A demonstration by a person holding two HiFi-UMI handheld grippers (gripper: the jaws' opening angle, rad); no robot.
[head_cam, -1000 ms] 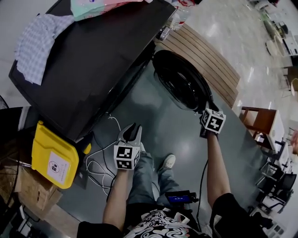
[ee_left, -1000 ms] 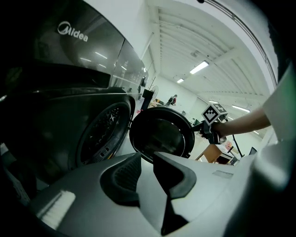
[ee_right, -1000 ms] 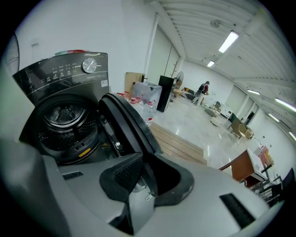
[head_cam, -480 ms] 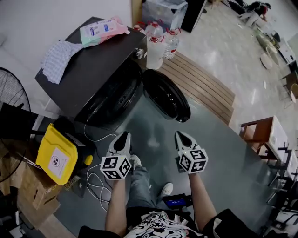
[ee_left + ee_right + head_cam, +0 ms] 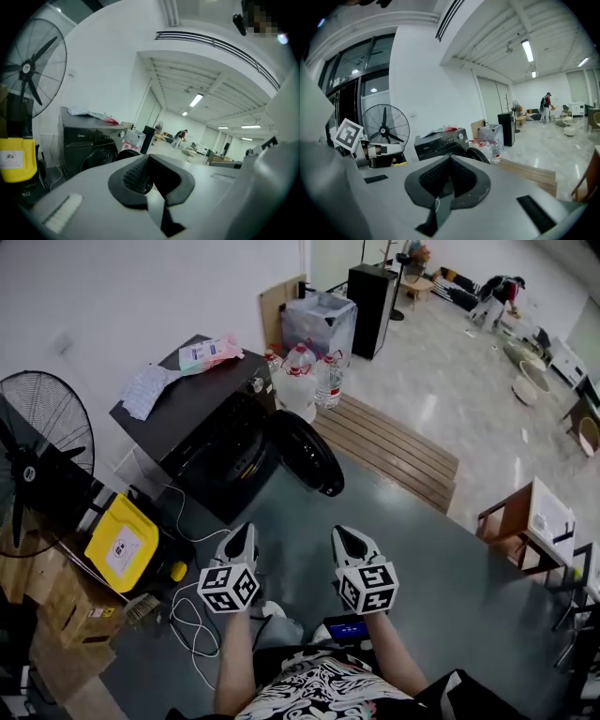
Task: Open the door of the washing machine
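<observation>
Black door (image 5: 305, 454): open, 12 o'clock of my grippers.
Left gripper (image 5: 242, 534): pointing 12 o'clock, jaws just closed, empty.
Right gripper (image 5: 343, 535): parallel, jaws together, empty.

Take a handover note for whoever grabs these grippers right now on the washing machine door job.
Left gripper: shut, jaws have just closed, nothing between them.
Right gripper: shut, empty.
Both are short of the washing machine, touching nothing.
Its door stands swung wide open, to the right of the drum in the head view.
Done: door opened. Left: nothing apparent.
</observation>
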